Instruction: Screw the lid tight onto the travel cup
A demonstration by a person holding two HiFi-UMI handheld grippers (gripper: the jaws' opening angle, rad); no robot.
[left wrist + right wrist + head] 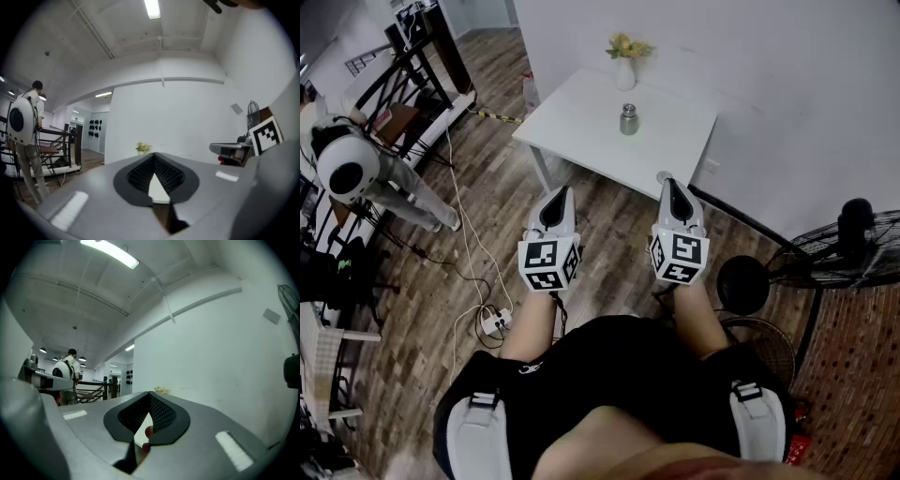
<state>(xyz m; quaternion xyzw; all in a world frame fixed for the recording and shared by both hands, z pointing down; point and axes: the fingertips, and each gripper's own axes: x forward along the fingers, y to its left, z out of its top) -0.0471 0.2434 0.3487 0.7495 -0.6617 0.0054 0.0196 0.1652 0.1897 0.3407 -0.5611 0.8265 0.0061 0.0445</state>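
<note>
- The travel cup (628, 119) stands upright near the middle of the white surface (572, 117), and nothing touches it
- A vase of yellow flowers (625, 62) stands at the far edge of the surface, beyond the cup
- I hold the left gripper (562, 191) short of the surface's near edge, over the wood floor (609, 234); its fingers (140, 174) are pressed together at the tips with nothing between them
- The right gripper (669, 181) points at the surface's near edge, its fingers (162, 414) also together and empty
- A small round grey piece (664, 175) shows at that near edge, just at the right gripper's tip; I cannot tell what it is
- A person with a white backpack (347, 167) stands well left of the surface
- A fan (855, 246) stands well right of the surface
</note>
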